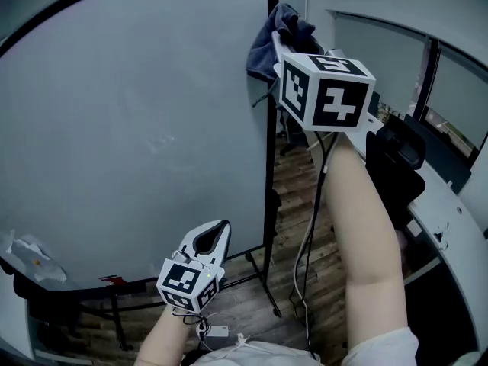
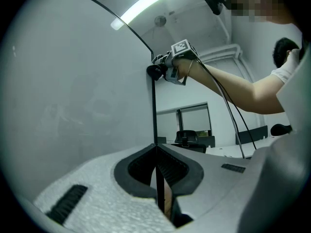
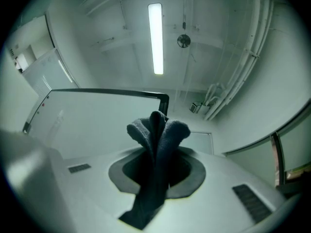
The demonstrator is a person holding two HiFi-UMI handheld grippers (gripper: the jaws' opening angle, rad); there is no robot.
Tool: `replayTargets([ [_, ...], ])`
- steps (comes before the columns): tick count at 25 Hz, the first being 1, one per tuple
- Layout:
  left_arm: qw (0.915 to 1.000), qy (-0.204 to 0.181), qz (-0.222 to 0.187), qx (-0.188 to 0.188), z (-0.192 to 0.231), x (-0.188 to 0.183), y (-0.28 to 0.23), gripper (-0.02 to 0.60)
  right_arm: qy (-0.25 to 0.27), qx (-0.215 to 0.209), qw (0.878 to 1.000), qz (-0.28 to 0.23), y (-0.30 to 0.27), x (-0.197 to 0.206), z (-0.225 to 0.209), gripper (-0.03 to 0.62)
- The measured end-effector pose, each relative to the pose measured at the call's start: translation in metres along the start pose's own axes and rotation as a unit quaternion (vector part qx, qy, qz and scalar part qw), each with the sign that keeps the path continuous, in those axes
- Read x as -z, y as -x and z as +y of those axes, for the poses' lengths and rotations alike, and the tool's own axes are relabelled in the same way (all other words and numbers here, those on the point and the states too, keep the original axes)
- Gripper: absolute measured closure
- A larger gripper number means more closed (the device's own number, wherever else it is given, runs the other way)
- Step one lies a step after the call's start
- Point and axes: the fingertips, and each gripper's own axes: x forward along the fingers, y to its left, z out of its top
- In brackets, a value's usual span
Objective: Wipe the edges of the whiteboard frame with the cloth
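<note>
Right gripper (image 3: 156,154) clamps the cloth (image 1: 278,33) at one o'clock by the frame (image 1: 271,166); loose folds could snag free. Left gripper (image 2: 156,147) closed, seemingly empty.

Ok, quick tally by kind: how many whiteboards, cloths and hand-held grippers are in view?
Whiteboard: 1
Cloth: 1
Hand-held gripper: 2, the left hand-held gripper and the right hand-held gripper
Total: 4

Head view steeply down, gripper views upward, sharing whiteboard frame (image 1: 270,128)
</note>
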Motion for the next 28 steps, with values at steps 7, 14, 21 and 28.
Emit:
replayTargets([
  [7,0.9998,0.013,0.007,0.012,-0.016,0.018,-0.005,0.561,0.035,0.019,0.999,0.025,0.026,0.054,0.000,0.531],
  [14,0.9991,0.036,0.021,0.010,-0.019,0.044,-0.006,0.561,0.036,0.026,0.998,0.046,0.050,0.109,0.008,0.531],
  [21,0.9989,0.036,0.031,0.008,-0.026,0.060,-0.008,0.561,0.017,0.025,0.996,0.080,0.073,0.163,0.016,0.531],
  [28,0.9977,0.047,0.048,0.009,-0.033,0.085,-0.006,0.561,0.014,0.024,0.992,0.122,0.101,0.230,0.026,0.531],
])
